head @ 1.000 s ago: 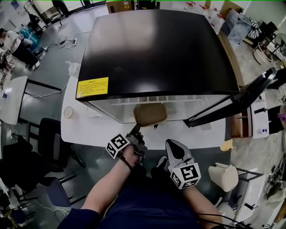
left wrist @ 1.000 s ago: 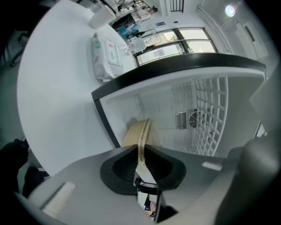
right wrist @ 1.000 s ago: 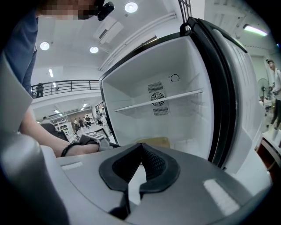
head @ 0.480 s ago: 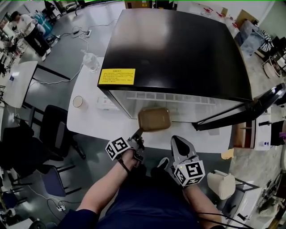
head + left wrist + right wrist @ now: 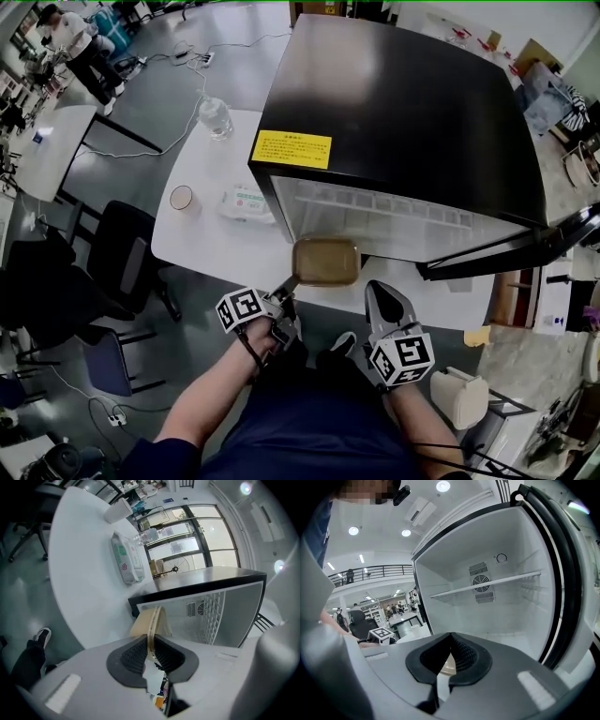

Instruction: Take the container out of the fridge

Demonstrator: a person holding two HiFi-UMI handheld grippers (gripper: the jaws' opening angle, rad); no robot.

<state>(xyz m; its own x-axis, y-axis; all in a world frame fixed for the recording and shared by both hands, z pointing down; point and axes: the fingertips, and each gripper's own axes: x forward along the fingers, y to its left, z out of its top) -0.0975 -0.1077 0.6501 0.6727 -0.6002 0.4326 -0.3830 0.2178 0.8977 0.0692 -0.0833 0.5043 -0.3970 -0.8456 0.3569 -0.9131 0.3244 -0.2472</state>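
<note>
A shallow brown container hangs over the white table, just in front of the open black fridge. My left gripper is shut on its near rim. In the left gripper view the tan rim stands edge-on, pinched between the ribbed pads. My right gripper hovers to the right of the container, apart from it, jaws shut with nothing held. The right gripper view looks into the bare white fridge interior with one wire shelf.
The fridge door swings out to the right. On the table left of the fridge lie a wipes pack, a paper cup and a water bottle. A dark chair stands at the table's left edge.
The container, still in the left gripper, has come a little farther out from the fridge opening. The head view has swung, so the fridge now sits more to the right.
</note>
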